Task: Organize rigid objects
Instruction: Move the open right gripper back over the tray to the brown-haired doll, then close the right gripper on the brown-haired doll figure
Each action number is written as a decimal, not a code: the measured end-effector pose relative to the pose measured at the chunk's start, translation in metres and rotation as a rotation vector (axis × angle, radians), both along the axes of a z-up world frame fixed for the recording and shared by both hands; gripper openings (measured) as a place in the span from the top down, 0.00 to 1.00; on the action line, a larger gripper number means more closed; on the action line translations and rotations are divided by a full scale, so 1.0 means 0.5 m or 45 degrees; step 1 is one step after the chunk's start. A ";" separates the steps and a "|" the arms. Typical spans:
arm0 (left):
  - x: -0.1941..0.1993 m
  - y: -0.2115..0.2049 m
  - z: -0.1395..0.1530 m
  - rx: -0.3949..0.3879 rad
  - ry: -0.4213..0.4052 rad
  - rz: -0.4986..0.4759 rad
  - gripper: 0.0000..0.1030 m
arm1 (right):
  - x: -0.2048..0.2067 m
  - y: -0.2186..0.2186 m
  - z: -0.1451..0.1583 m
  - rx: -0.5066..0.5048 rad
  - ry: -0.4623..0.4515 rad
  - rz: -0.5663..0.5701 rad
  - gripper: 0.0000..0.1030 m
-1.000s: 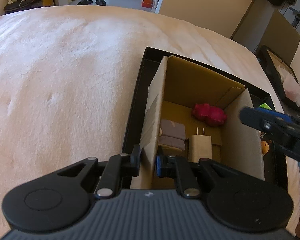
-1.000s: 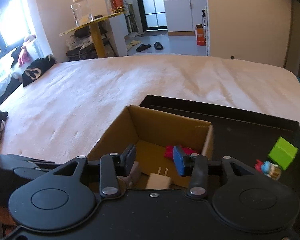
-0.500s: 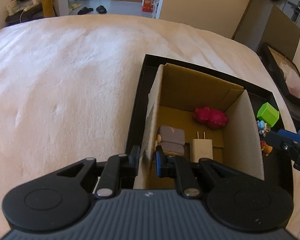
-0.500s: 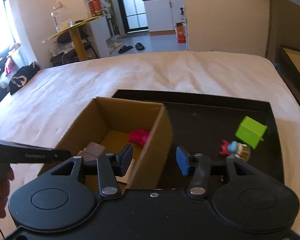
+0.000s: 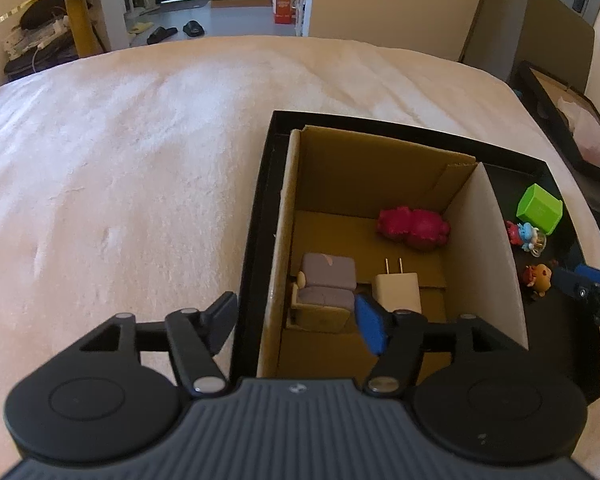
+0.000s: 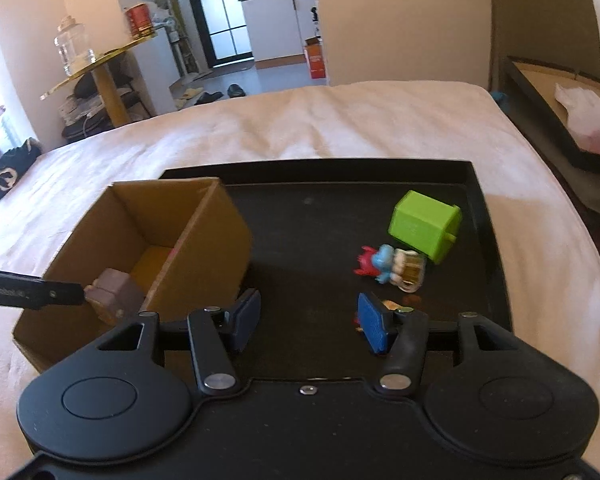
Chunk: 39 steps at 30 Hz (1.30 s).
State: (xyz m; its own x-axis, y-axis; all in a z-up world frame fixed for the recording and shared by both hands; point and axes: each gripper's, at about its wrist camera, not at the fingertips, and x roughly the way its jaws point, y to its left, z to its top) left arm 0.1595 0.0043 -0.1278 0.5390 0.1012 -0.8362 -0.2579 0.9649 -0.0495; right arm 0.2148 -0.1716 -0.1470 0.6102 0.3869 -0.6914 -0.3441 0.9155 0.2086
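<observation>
Cardboard box (image 5: 380, 184) sits on a black tray (image 5: 260, 216) on the bed (image 5: 120, 160), straddled by the left tool (image 5: 296, 320), whose jaws are spread over the box's left wall. Only this view shows inside: pink toy (image 5: 414, 226), white charger plug (image 5: 396, 290) and toy armchair (image 5: 326, 284). The right tool (image 6: 308, 320), also spread and empty, hovers over the tray; ahead to its right lie a green cube (image 6: 424, 224) and blue-red figurine (image 6: 388, 266). An orange figurine (image 5: 538, 278) shows clearly only from the left wrist.

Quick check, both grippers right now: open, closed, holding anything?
Left gripper: open, empty, jaws straddling the cardboard box wall.
Right gripper: open, empty, over the black tray.
</observation>
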 end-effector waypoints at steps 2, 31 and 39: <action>0.000 -0.001 0.003 0.022 -0.001 0.004 0.37 | 0.003 -0.011 -0.011 0.007 0.012 -0.005 0.47; 0.039 -0.048 -0.015 0.246 0.048 -0.008 0.22 | 0.059 -0.009 -0.135 -0.065 0.029 -0.175 0.37; 0.041 -0.049 -0.024 0.304 0.075 0.019 0.20 | 0.053 -0.005 -0.130 -0.104 0.017 -0.161 0.57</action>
